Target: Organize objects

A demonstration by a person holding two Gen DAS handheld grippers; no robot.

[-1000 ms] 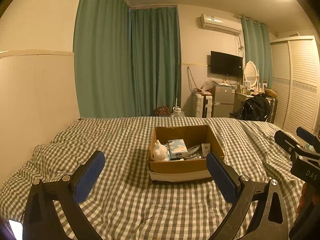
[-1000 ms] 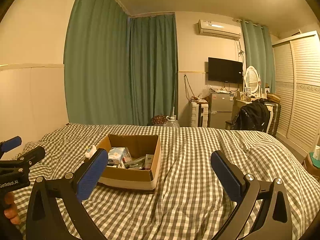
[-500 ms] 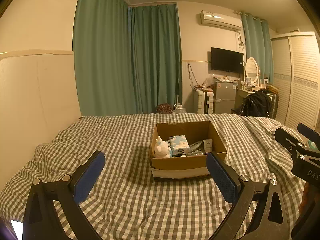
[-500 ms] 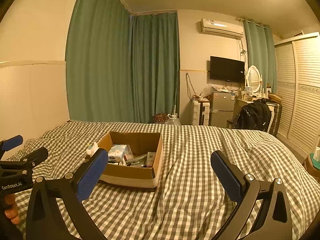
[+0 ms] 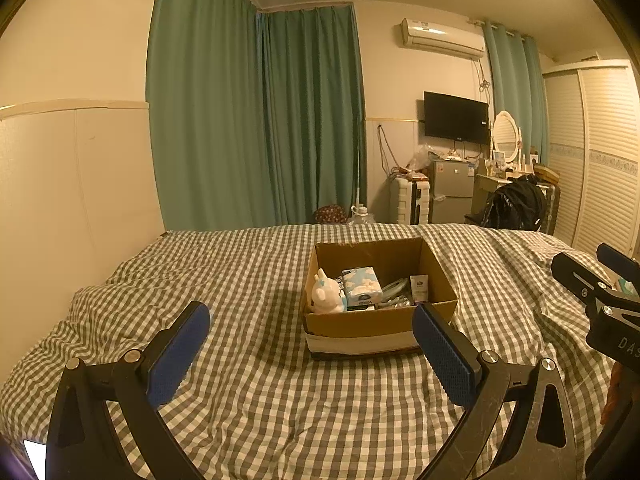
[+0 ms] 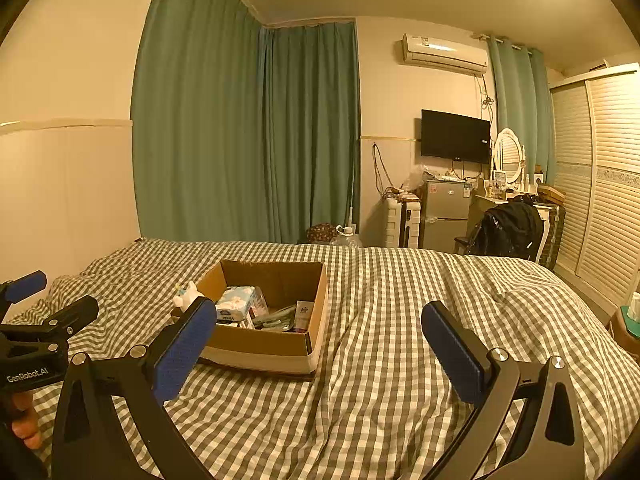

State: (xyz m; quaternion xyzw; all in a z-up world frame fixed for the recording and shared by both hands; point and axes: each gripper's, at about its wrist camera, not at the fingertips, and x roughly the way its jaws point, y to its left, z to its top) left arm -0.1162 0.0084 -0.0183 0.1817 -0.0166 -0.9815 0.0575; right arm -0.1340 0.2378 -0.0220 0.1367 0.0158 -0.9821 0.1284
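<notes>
Grippers: left (image 5: 311,338), right (image 6: 319,338) wide open, empty; both raised slightly since earlier; items sit in box (image 5: 360,322).

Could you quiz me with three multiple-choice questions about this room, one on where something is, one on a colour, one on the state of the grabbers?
1. Where is the white plush toy?
A. on the floor
B. inside the cardboard box
C. on the fridge

2. What colour are the curtains?
A. red
B. white
C. green

3. How are the left gripper and right gripper?
A. both open and empty
B. both shut on the box
C. one holds the toy

Answers: B, the toy sits at the box's left end; C, green drapes hang behind the checked bed; A, the blue pads stand wide apart with nothing between.
</notes>
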